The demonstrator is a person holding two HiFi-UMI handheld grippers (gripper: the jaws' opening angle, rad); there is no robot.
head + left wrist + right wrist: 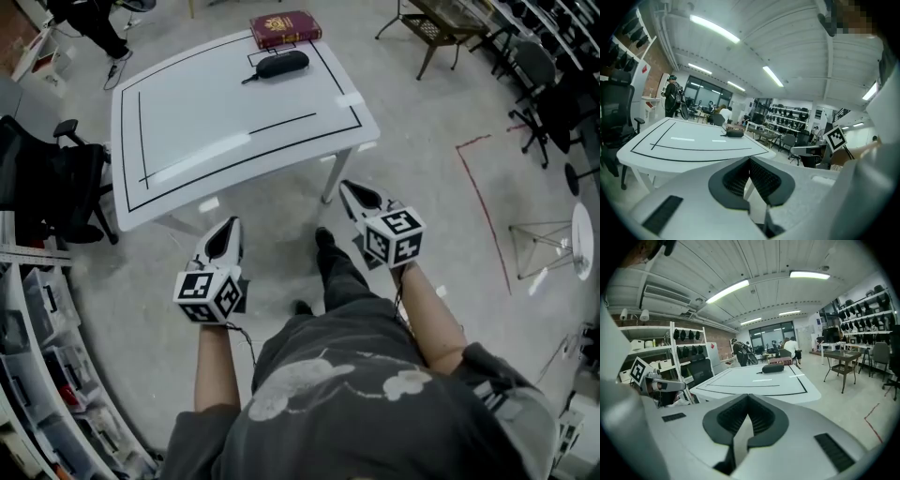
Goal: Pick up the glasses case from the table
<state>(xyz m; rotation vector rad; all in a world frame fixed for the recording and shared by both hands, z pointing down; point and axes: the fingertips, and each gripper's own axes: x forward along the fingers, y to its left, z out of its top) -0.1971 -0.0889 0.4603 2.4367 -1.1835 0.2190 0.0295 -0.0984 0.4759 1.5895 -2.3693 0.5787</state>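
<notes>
**Approach phase, near to far.** Nearest, the person is standing on the floor short of the worktop. The person is holding the left gripper and the right gripper out ahead, both apart from the worktop. Each gripper is showing its jaws pressed together with nothing between them, and each is pointing toward the worktop's near edge. The task is judged to be at its approach. No contact is being made, and the reach, the spreading of a gripper, the grasp and the lift are all remaining.

Farther off, the glasses case is lying flat near the far edge of the worktop, right of centre. It is lying closed, so its contents are hidden. Just beyond it, touching or nearly so, a dark red book is resting at the far edge.
</notes>
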